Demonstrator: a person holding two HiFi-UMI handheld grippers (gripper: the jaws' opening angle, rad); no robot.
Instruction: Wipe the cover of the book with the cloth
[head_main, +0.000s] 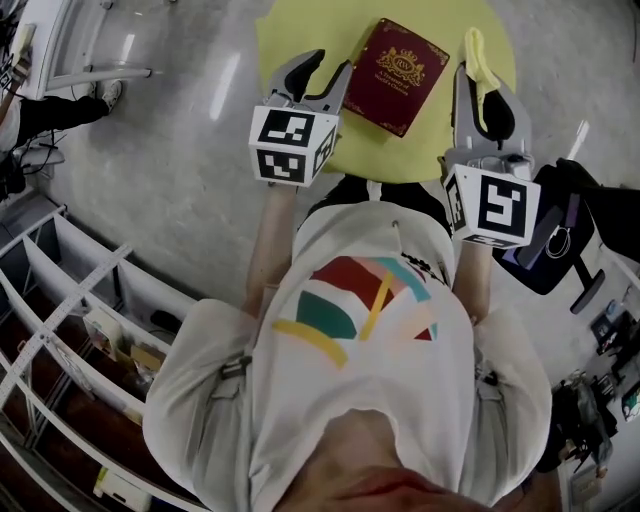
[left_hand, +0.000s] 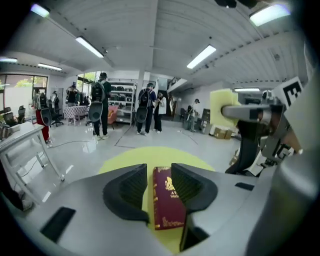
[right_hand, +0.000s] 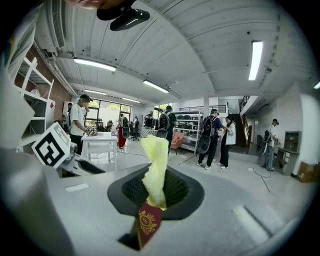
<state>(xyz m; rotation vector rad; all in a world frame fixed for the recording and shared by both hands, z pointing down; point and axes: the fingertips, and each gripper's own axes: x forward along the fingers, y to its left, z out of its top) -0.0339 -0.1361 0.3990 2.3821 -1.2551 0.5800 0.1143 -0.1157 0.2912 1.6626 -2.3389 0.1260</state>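
Note:
A maroon book (head_main: 400, 75) with a gold crest lies flat on the round yellow table (head_main: 300, 30). My left gripper (head_main: 322, 72) hovers at the book's left side, open with nothing between its fingers. In the left gripper view the book (left_hand: 165, 200) shows through the gap of the left gripper (left_hand: 159, 172), lying on the table (left_hand: 125, 160) beyond. My right gripper (head_main: 478, 80) is to the right of the book, shut on a yellow cloth (head_main: 482, 55) that sticks out past the tips. The right gripper view shows the cloth (right_hand: 156, 160) pinched upright in the right gripper (right_hand: 156, 192), with the book (right_hand: 149, 222) below.
White shelving (head_main: 70, 300) stands on the floor at the lower left and a white table (head_main: 70, 50) at the upper left. A black bag (head_main: 560, 230) sits to my right. Several people (left_hand: 100, 105) stand far across the room by racks.

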